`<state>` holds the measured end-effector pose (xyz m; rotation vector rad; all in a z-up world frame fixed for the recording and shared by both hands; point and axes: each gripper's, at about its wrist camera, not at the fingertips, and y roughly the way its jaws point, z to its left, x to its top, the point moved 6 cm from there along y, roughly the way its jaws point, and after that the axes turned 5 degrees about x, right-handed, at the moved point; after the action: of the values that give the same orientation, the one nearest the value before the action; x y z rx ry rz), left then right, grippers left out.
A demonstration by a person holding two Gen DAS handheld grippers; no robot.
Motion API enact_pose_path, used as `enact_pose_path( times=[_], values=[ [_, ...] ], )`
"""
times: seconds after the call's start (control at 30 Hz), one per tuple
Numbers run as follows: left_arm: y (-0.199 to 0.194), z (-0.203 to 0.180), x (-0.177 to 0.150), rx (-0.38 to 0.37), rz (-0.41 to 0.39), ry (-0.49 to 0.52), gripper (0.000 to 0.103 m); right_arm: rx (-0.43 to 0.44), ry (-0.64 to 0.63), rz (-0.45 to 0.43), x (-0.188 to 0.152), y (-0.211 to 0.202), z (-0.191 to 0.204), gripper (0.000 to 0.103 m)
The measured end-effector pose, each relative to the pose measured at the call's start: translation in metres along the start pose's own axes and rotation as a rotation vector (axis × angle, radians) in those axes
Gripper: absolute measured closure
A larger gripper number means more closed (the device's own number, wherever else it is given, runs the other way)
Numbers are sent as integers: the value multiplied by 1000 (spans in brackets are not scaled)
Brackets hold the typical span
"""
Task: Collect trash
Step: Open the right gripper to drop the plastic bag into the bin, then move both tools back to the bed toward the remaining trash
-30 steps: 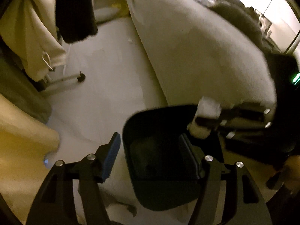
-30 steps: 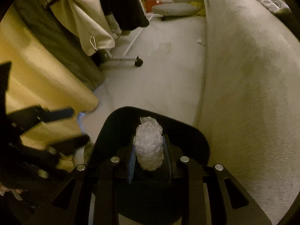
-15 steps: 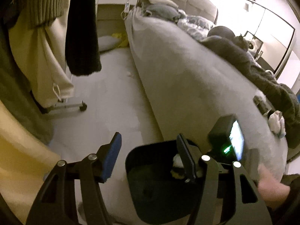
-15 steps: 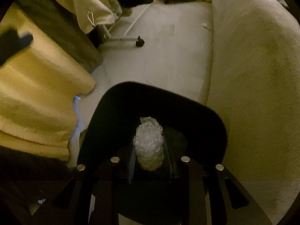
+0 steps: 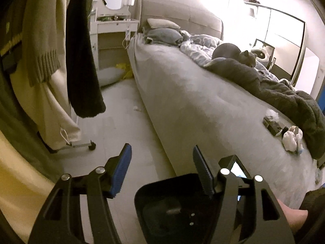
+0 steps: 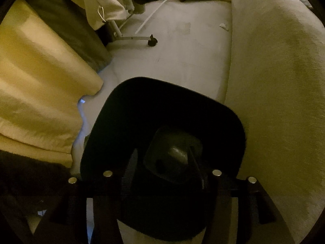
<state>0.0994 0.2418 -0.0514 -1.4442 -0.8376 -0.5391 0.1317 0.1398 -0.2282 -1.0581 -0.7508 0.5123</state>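
A black trash bin [image 5: 154, 191] stands on the floor beside the bed; it also fills the lower middle of the right wrist view [image 6: 162, 109]. My right gripper [image 6: 162, 160] is open and empty, low over the bin's mouth. A dim grey lump [image 6: 176, 152] lies at the bin's bottom. My left gripper [image 5: 162, 162] is open and empty, raised above the bin's left side. White crumpled trash [image 5: 290, 140] and a dark box [image 5: 272, 125] lie on the bed. A small white scrap [image 5: 135, 108] lies on the floor by the bed; it also shows in the right wrist view [image 6: 224, 26].
The grey bed [image 5: 193, 101] runs along the right, with a grey cat [image 5: 235, 53] and a dark blanket [image 5: 284, 93] on it. Hanging clothes [image 5: 81, 61] on a wheeled rack [image 6: 142, 38] crowd the left. A white vanity [image 5: 113, 26] stands at the back.
My right gripper opened and the white bubble-wrap wad it held is gone from its fingers. My left gripper tilted up, bringing the bed top and room into view.
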Motion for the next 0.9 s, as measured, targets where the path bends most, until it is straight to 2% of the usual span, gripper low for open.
enact_pose_path(
  times=[0.27,0.47,0.67,0.9],
  values=[
    [-2,-14,14,-9,-34,1,29,34,-22,-118,10,-44,3,42],
    [-1,-34,21,-19,-45,3,24,31,-56,-262,14,-96,2,40],
    [-2,-56,28,-45,-57,6,21,-10,-56,-383,10,-144,-18,36],
    [5,-91,33,-89,-49,12,18,-63,-24,-453,-5,-181,-50,36]
  ],
)
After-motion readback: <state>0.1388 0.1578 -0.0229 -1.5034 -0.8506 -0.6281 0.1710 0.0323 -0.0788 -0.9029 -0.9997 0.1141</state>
